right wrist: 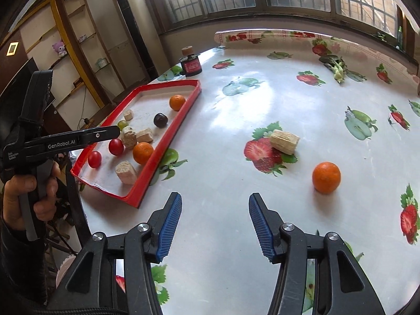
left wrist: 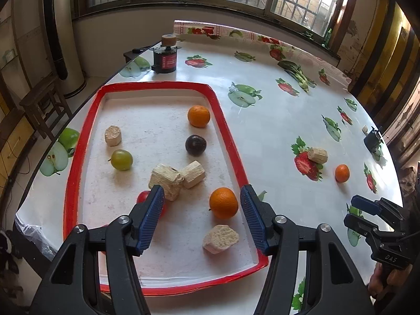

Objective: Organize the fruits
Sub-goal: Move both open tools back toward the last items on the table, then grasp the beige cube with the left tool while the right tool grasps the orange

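A red-rimmed tray (left wrist: 225, 131) (right wrist: 168, 136) lies on the table. It holds two oranges (left wrist: 224, 202) (left wrist: 198, 115), a dark plum (left wrist: 195, 145), a green grape (left wrist: 121, 159), red tomatoes (right wrist: 116, 146) and several beige blocks (left wrist: 166, 179). My left gripper (left wrist: 202, 199) is open and empty above the tray's near end. One orange (right wrist: 326, 177) (left wrist: 342, 173) and a beige block (right wrist: 284, 141) (left wrist: 317, 155) lie on the table outside the tray. My right gripper (right wrist: 215, 207) is open and empty above the bare table, left of that orange.
The table wears a white cloth printed with fruit (right wrist: 262, 155). A black and red jar (left wrist: 165, 59) stands behind the tray. A leafy green vegetable (left wrist: 296, 74) lies at the far side. A small dark object (left wrist: 372, 137) sits at the table's right edge.
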The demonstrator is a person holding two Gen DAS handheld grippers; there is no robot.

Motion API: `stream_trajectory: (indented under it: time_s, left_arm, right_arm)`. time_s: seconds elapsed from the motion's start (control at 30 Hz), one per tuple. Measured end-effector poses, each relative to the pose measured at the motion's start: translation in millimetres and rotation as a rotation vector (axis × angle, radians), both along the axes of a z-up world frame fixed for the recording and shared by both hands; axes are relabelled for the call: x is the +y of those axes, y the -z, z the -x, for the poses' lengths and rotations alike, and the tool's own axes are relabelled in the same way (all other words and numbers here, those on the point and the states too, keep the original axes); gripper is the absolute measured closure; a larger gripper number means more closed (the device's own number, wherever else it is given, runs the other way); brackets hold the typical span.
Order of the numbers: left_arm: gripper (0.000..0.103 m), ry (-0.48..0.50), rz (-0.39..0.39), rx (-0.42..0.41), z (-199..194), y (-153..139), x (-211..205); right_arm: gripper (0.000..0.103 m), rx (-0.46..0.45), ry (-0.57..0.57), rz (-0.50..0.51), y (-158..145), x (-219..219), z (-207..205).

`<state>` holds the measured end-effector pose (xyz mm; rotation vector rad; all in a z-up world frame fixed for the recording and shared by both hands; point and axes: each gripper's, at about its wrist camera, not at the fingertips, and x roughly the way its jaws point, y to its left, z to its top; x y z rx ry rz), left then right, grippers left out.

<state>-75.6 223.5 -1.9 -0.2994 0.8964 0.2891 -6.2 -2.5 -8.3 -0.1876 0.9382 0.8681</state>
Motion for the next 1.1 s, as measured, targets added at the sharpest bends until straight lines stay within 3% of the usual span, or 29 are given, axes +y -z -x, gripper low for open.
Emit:
stream_trajectory:
  time_s: [0.43, 1.0, 1.03, 1.07, 1.1]
  left_arm:
    - [0.044, 0.169, 0.020, 0.017, -42, 4, -76]
    - [0.044, 0.278, 0.100, 0.065, -115, 23, -123]
    - [0.044, 0.285, 0.100, 0.070, -121, 25, -126]
    - [0.044, 0.287, 0.097, 0.081, -127, 28, -128]
    - [0.044, 0.291, 0.100, 0.088, -133, 31, -131]
  right_arm:
    - [0.048, -0.006, 0.167, 0.018, 7, -65, -33]
    - [0.049, -0.010, 0.202, 0.070, 33, -47, -95]
    - [0.054, -0.001, 0.201, 0.075, 36, -46, -99]
    - [0.066, 0.009, 0.200, 0.077, 40, -45, -102]
    - [0.066, 0.024, 0.195, 0.067, 41, -47, -103]
